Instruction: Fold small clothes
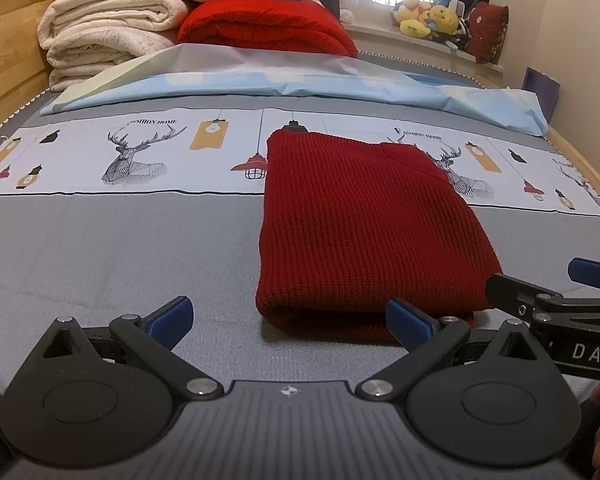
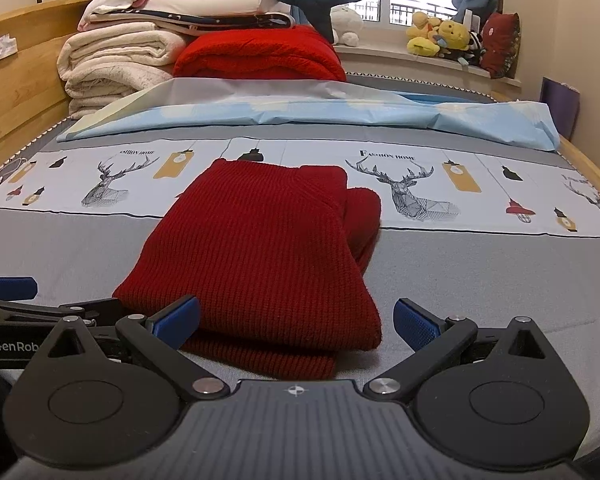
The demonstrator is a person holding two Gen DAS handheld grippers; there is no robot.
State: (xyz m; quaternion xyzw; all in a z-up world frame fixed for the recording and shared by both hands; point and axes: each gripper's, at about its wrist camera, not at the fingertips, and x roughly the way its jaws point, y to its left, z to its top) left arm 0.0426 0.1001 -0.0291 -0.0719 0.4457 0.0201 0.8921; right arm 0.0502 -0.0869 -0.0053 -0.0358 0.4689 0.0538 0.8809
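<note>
Red knit (image 1: 364, 224) lies folded into a narrow rectangle on the grey bedsheet (image 1: 120, 248), near edge just ahead of both tools; a lower layer sticks out at the near and right edges in the right view. Left gripper (image 1: 288, 318) jaws apart, empty, right pad beside the knit's near-left corner; right gripper (image 2: 296, 322) jaws apart, empty, left pad touching the near hem. Judged step: between folds; next likely calls for pinching both near corners through all layers, then carrying them over to the far edge, keeping layers aligned.
</note>
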